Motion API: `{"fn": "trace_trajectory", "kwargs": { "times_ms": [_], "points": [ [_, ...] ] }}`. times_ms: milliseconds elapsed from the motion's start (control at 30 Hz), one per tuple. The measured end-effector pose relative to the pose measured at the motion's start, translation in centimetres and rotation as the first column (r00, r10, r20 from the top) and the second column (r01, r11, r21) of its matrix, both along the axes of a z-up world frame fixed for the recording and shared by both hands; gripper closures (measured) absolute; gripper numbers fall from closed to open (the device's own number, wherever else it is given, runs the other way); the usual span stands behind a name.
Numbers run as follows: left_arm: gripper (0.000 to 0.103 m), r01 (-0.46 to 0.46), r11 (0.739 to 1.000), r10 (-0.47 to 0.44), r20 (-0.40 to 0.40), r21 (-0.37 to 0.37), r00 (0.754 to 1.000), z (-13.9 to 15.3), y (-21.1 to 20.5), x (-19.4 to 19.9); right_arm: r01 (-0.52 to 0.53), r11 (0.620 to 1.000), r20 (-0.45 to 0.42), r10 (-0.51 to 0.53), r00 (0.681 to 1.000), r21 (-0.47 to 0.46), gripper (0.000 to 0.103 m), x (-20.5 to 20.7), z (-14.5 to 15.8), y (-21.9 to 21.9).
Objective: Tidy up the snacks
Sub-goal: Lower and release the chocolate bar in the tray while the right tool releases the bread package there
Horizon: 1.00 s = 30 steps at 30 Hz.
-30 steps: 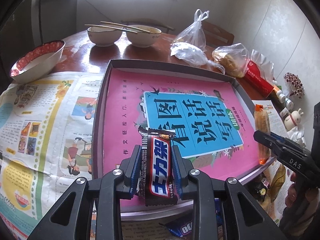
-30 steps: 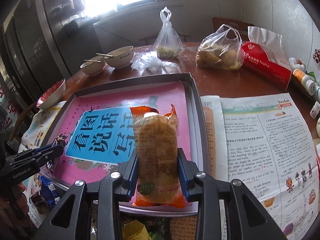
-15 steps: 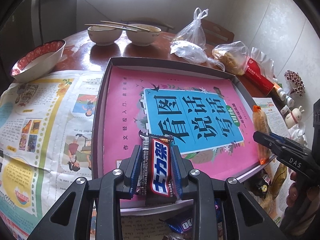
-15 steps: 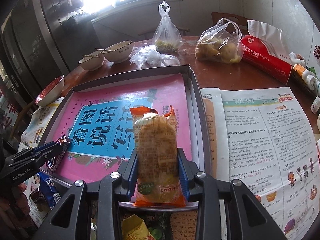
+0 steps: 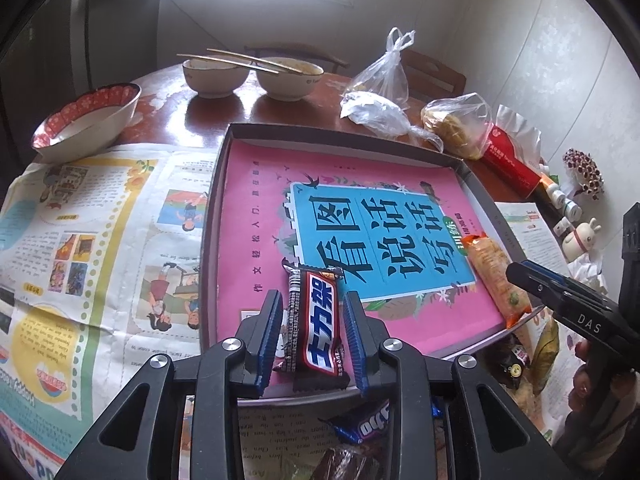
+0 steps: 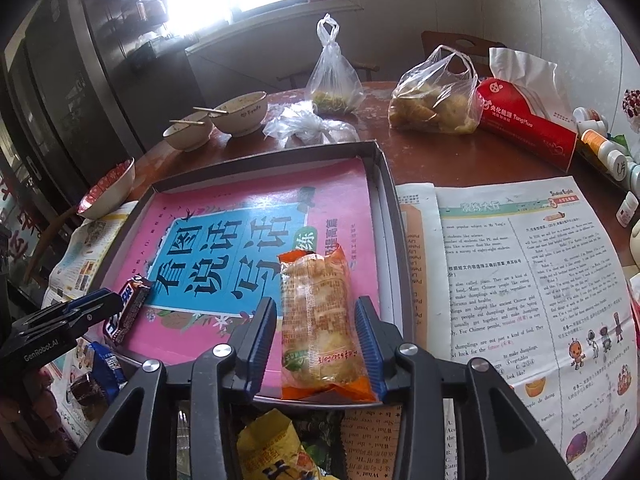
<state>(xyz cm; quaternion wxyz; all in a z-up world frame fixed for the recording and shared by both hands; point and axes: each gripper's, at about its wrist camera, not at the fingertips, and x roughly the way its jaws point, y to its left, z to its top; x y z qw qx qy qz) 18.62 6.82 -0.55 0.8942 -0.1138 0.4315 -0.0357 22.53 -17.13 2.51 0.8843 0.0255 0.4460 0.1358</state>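
Both wrist views face steeply down, close; sharing the tray [image 5: 472,176].

Bare pink book [image 5: 256,208] behind; bowls [image 5: 216,76], bags [image 5: 380,92] beyond

Three ceramic bowls [image 5: 216,76] [image 5: 289,78] [image 5: 86,122]; two knotted clear plastic bags [image 6: 334,76] [image 6: 434,96]; one dark rectangular tray [image 5: 212,216]; two wrapped snacks inside: brown chocolate bar [image 5: 318,326], orange cracker packet [image 6: 316,320].

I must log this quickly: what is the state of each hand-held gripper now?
Left hand-held gripper: opening, chocolate bar between its jaws.
Right hand-held gripper: opening, orange snack pack between its jaws.
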Motion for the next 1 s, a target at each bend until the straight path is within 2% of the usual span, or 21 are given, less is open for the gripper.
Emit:
{"fn": "trace_trajectory", "kwargs": {
  "times_ms": [167, 500, 767, 1000],
  "points": [
    [0.061, -0.004, 1.000, 0.004, 0.020, -0.008, 1.000, 0.8, 0.3, -0.9, -0.002, 1.000, 0.025, 0.002, 1.000, 0.009, 0.054, -0.6, 0.7, -0.1],
    [0.049, 0.011, 1.000, -0.011, 0.047, -0.011, 0.999, 2.0, 0.3, -2.7, -0.008, 1.000, 0.057, 0.007, 0.998, 0.014, 0.050, -1.8, 1.7, -0.1],
    [0.044, 0.029, 1.000, -0.029, 0.059, 0.001, 0.998, 2.7, 0.2, -4.4, -0.010, 1.000, 0.089, 0.008, 0.996, 0.025, 0.047, -2.9, 2.8, -0.5],
    [0.042, 0.042, 0.999, -0.043, 0.061, 0.009, 0.997, 3.0, 0.0, -5.5, -0.015, 1.000, 0.112, 0.013, 0.994, 0.021, 0.044, -3.9, 3.5, -0.6]
  ]
}}
